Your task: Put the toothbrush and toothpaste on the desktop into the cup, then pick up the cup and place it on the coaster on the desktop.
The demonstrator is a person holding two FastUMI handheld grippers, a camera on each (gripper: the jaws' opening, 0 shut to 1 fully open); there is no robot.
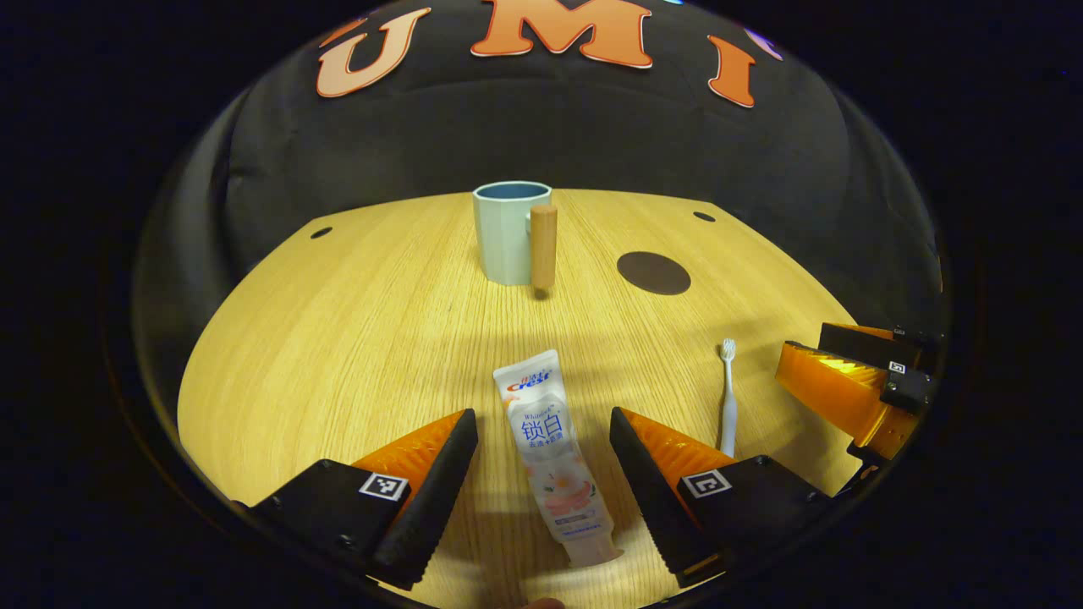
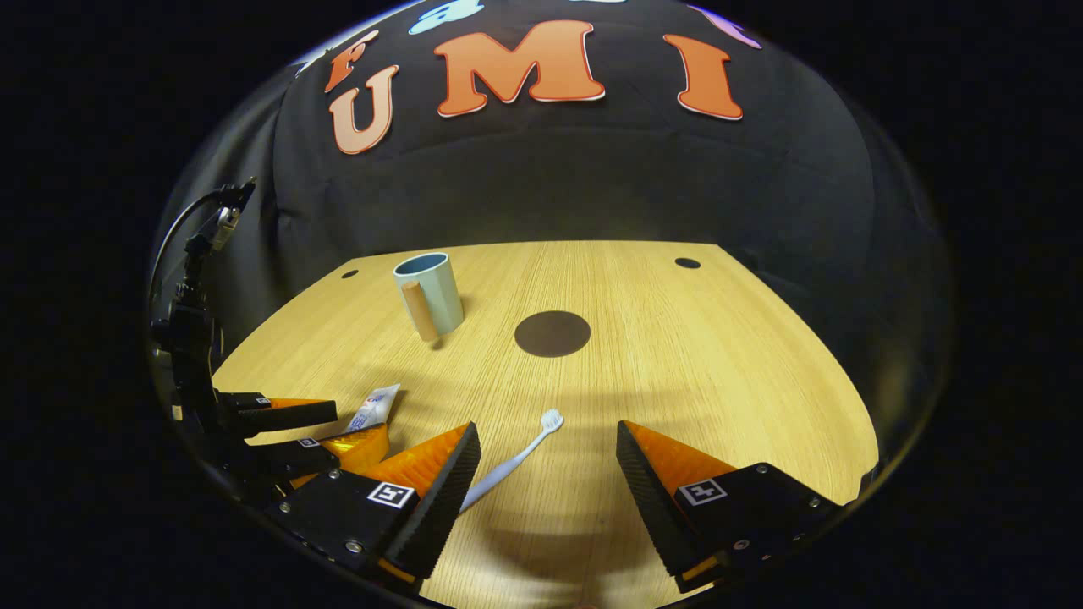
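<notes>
A white toothpaste tube (image 1: pixel 552 452) lies flat on the wooden desktop (image 1: pixel 355 338), between the spread fingers of my open left gripper (image 1: pixel 543 427); neither finger touches it. A white toothbrush (image 1: pixel 728 393) lies to its right, bristles pointing away. In the right gripper view the toothbrush (image 2: pixel 516 457) slants across the desk with its handle running under the left finger of my open right gripper (image 2: pixel 548 440). A pale blue cup (image 1: pixel 508 230) with a wooden handle stands upright at the back, empty as far as I can see. A dark round coaster (image 1: pixel 653 272) lies to its right.
The other gripper (image 1: pixel 854 385) sits low at the right edge of the left gripper view, beside the toothbrush. In the right gripper view the left gripper (image 2: pixel 279 431) hovers over the toothpaste (image 2: pixel 372 408). Small dark holes (image 2: pixel 687 263) mark the desktop's far corners.
</notes>
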